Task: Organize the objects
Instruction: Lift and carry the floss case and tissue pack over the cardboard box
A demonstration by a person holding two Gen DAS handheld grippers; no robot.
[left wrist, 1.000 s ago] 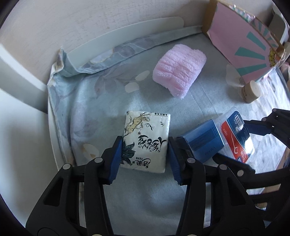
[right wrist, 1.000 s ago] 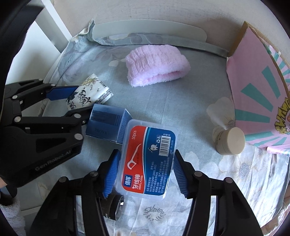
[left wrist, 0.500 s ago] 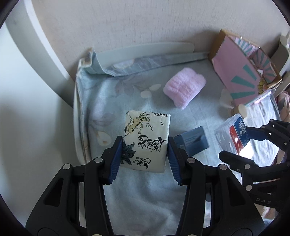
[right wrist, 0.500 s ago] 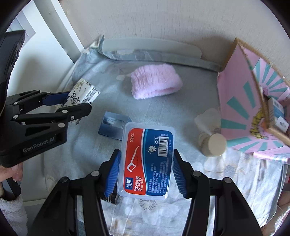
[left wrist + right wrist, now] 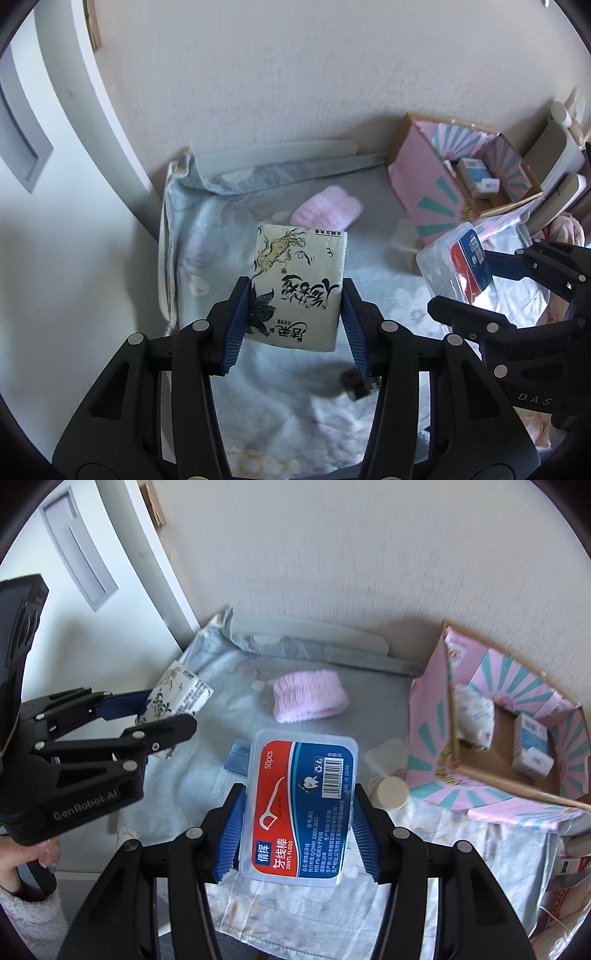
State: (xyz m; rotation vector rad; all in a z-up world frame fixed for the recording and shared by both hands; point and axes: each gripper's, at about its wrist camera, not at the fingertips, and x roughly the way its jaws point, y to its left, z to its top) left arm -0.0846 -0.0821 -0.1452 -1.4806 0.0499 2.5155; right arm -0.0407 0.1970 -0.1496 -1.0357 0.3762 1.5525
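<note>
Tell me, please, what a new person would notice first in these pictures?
Probably the two held packs: the left gripper clamps a white tissue pack, and the right gripper clamps a clear dental floss box, both above the cloth. At the right stands an open pink box.

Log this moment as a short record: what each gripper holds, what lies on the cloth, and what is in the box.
left gripper: shut on the tissue pack, held clear of the cloth
right gripper: shut on the floss box, also held clear
on the cloth: pink towel, small blue box, cream-capped jar
pink cardboard box: open on top, holds a white pouch and a blue-and-white carton
</note>
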